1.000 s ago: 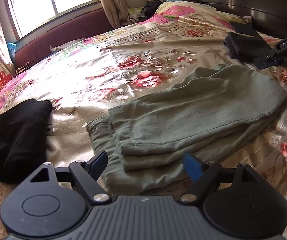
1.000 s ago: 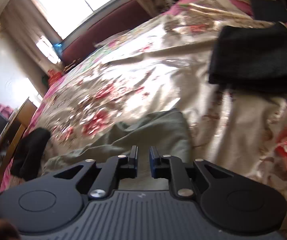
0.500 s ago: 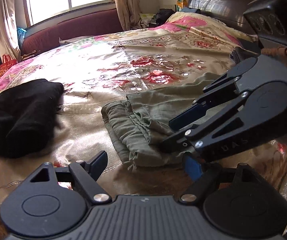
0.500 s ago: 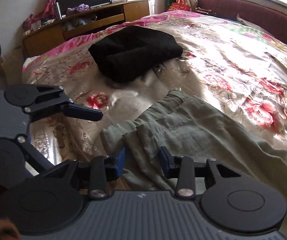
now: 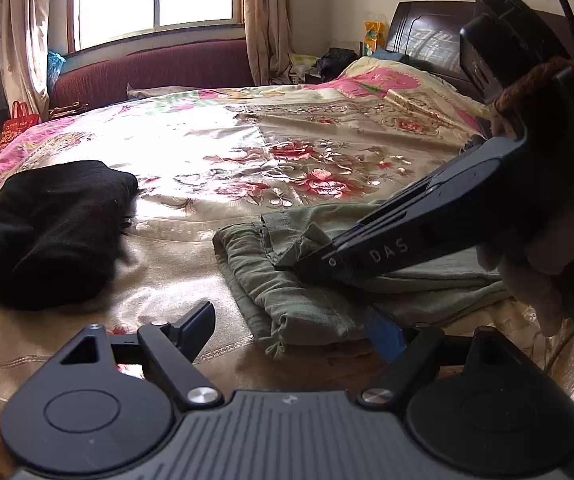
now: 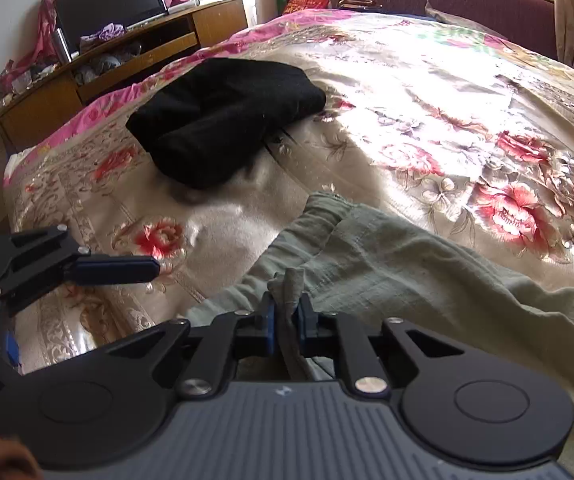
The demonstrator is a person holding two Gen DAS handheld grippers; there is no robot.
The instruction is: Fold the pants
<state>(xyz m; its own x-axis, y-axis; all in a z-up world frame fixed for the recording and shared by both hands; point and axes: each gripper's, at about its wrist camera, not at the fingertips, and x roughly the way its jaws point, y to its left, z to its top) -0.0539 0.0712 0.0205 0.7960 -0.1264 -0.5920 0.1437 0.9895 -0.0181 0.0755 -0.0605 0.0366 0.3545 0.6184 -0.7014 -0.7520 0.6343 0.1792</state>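
Note:
Olive-green pants (image 5: 287,292) lie folded lengthwise on the flowered bedspread (image 5: 207,152), waistband end nearest me. My right gripper (image 5: 289,262) reaches in from the right onto the upper layer near the waistband. In the right wrist view its jaws are closing, and a tuft of the pants (image 6: 427,260) is pinched between the blue pads of that gripper (image 6: 285,314). My left gripper (image 5: 291,320) stands open just short of the waistband corner, touching nothing. One of its fingers (image 6: 115,270) shows at the left of the right wrist view.
A folded black garment (image 5: 51,232) lies on the bed left of the pants (image 6: 223,120). A wooden TV cabinet (image 6: 99,68) stands past the bed's foot. A maroon bench (image 5: 147,68) runs under the window, and a dark headboard (image 5: 427,40) stands at the far right.
My right gripper swung from the far end of the pants to the waistband end, opened, then pinched the fabric. The left gripper shifted slightly and stayed open.

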